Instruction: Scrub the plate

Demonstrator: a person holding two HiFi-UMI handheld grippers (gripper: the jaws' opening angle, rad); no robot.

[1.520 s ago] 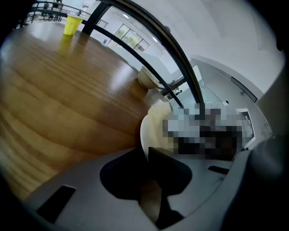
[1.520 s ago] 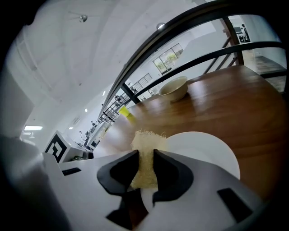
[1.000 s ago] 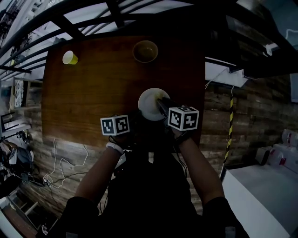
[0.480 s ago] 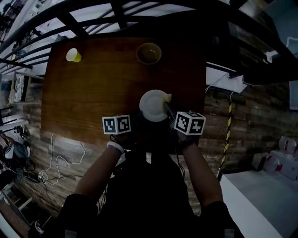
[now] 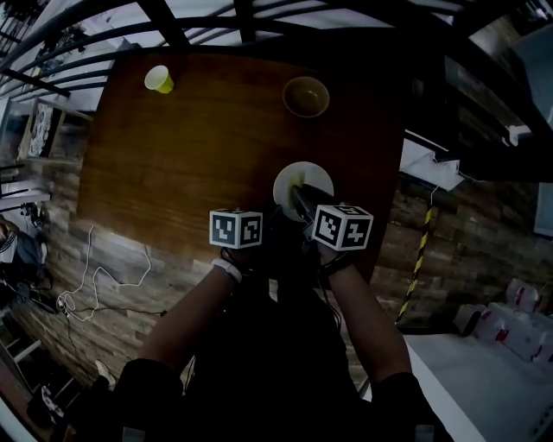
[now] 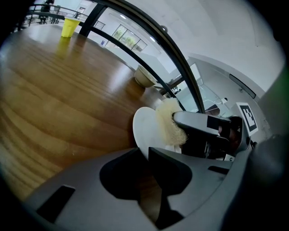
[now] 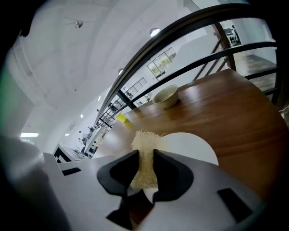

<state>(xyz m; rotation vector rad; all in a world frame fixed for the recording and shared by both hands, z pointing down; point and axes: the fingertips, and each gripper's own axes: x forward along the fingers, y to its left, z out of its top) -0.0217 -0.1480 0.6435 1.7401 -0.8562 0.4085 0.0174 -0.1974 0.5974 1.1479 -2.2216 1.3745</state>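
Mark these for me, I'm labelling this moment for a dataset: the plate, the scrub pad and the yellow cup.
plate [image 7: 192, 145], right gripper view, on its bare white face right of the pad.
scrub pad [image 7: 143, 142], right gripper view, on its fuzzy free end.
yellow cup [image 5: 158, 79], head view, on its middle, seen from above.

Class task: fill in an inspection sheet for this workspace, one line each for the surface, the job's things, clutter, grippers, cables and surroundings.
Surface: glossy brown wooden table.
Job's things: white plate; pale fibrous scrubber against its face.
Clutter: yellow cup near the far left corner; tan bowl beyond the plate.
Grippers: left gripper shut on the plate's rim; right gripper shut on the scrubber.
Cables: white cable loose on the floor, left of the person.
Surroundings: brick-pattern floor; black railing; yellow-black striped post.
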